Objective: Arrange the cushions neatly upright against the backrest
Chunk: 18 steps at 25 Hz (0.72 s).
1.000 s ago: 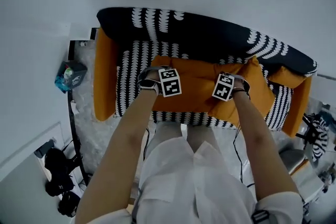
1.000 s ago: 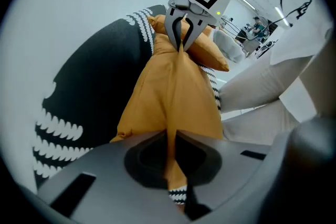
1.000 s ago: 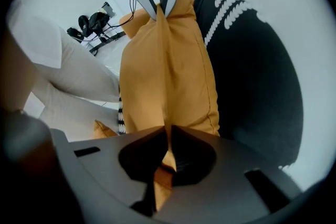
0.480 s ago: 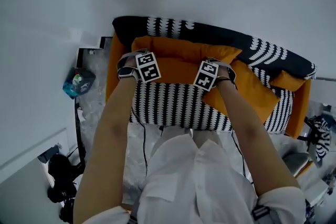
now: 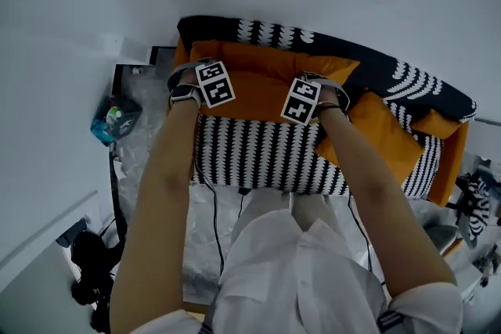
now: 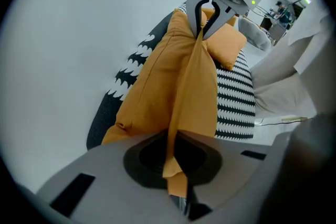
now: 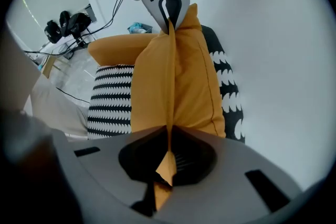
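The orange cushion [image 5: 270, 78] stands on its long edge on the sofa [image 5: 258, 156], its rear face against the dark patterned backrest [image 5: 407, 74] and its lower edge at the back of the striped seat [image 5: 258, 156]. The left gripper [image 6: 176, 176] has its fingers closed tight on a pinch of fabric at the cushion's left end. The right gripper [image 7: 164, 170] has its fingers closed in the same manner on the fabric corner at the right end. Each gripper view shows the flattened seam running from its own fingers to the opposite gripper. A second orange cushion [image 5: 383, 137] lies tilted on the right part of the seat, touching the right end of the held cushion, and the right forearm [image 5: 368, 192] covers part of it. An orange armrest [image 5: 448, 160] closes the sofa's right end. The left armrest is mostly hidden behind the left gripper and its marker cube [image 5: 214, 84]. In the head view both pairs of fingers are concealed behind the marker cubes, so the grip reads only from the gripper views. A teal object [image 5: 111, 120] lies on the floor [image 5: 149, 145] beside the sofa's left end, and its kind and contents cannot be made out. Dark equipment [image 5: 88, 278] at the lower left is cut off by the frame edge.
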Motion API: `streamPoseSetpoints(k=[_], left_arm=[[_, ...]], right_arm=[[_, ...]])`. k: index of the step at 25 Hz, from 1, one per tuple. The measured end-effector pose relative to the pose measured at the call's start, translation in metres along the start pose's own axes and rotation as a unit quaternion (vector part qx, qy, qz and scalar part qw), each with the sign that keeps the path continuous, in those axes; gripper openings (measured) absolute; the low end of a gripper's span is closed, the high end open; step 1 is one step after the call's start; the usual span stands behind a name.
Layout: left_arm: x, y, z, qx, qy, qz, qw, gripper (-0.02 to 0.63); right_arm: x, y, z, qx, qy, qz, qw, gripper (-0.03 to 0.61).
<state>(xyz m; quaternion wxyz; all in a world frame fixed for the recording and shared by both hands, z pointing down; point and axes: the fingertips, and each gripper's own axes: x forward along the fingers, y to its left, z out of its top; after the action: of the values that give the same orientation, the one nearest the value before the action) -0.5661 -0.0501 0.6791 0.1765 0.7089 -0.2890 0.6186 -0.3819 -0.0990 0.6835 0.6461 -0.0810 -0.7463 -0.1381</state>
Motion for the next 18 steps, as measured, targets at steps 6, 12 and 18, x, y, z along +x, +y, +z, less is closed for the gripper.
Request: streamPoseSetpoints(k=[6,12,18], left_arm=[[0.022,0.004,-0.005,-0.005,-0.004,-0.003,1.0,0.034],[0.032,0.013,-0.004,-0.017,-0.027,0.005,0.9995,0.101],[0.028,0.005,0.001,-0.003,-0.034,-0.003,0.9994,0.314]], right_arm=[[0.016,0.001,0.002,0.011,0.014,0.015,1.0,0.017],[0.023,-0.007,0.003,0.033,0.0,0.019,0.999,0.061],[0.01,-0.006,0.007,0.049,-0.019,0.016,0.998,0.219]])
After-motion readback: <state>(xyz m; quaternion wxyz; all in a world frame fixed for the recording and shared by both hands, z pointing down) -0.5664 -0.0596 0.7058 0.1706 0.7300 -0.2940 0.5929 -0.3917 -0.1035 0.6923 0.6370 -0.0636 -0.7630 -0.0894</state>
